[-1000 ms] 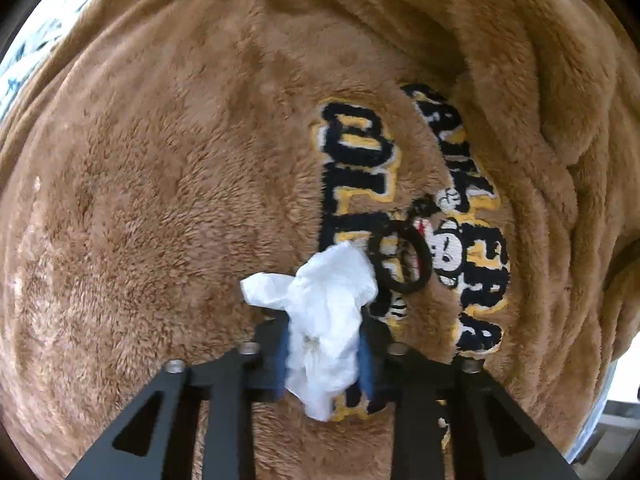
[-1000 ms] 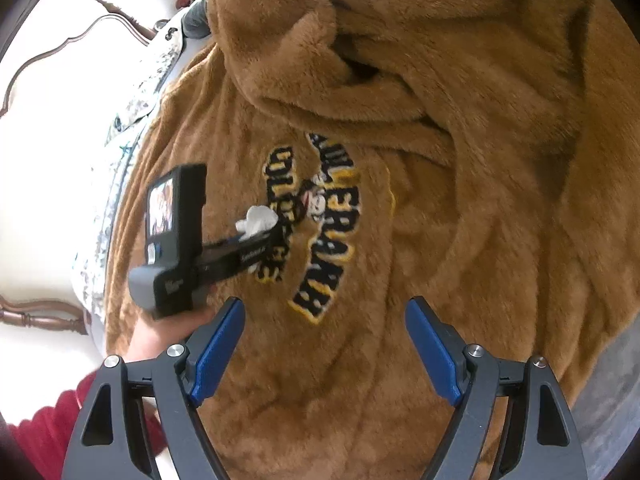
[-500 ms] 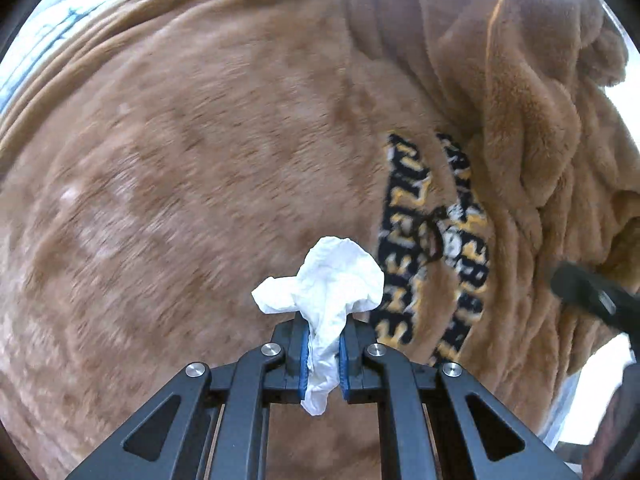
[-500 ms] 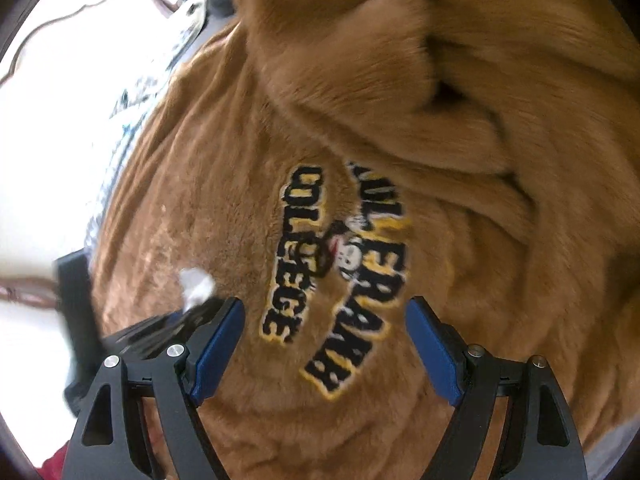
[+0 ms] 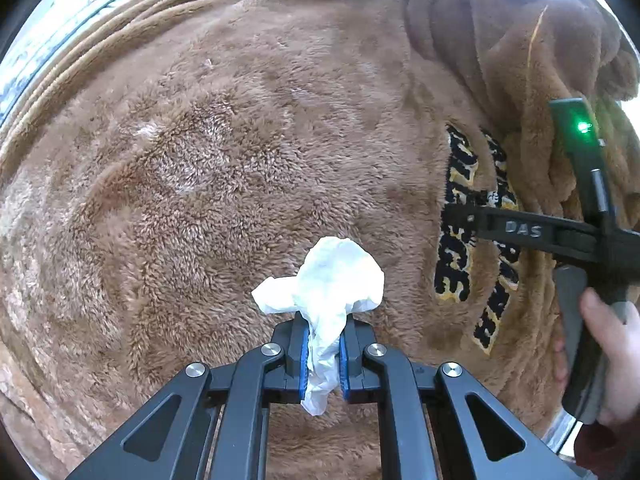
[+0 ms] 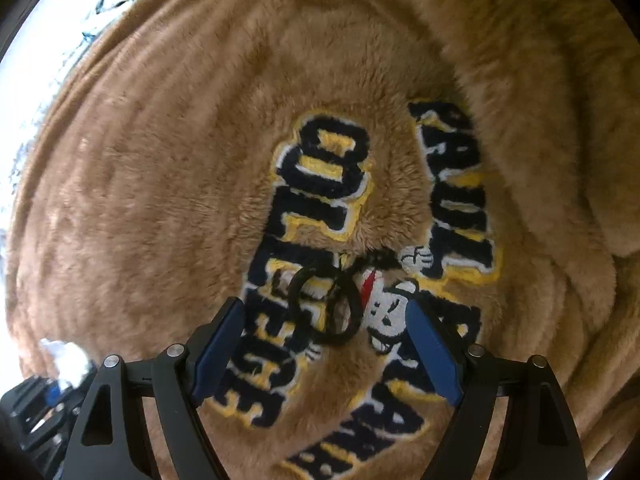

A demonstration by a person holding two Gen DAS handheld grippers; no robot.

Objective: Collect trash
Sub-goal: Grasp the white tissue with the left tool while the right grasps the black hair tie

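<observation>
The left tool pinches a crumpled white tissue between its blue pads, held above a brown fleece garment. The right tool hangs with its jaws spread wide — a black hair tie lies on the garment's embroidered lettering between them.

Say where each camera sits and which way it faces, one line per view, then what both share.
Left wrist: on the left gripper, facing down its fingers at the brown fleece; shows the jaws shut on a white tissue, plus the right gripper's body and the right hand.
Right wrist: on the right gripper, close over the lettering and a black hair tie; jaws open.
Shared: fleece, lettering, tissue.
</observation>
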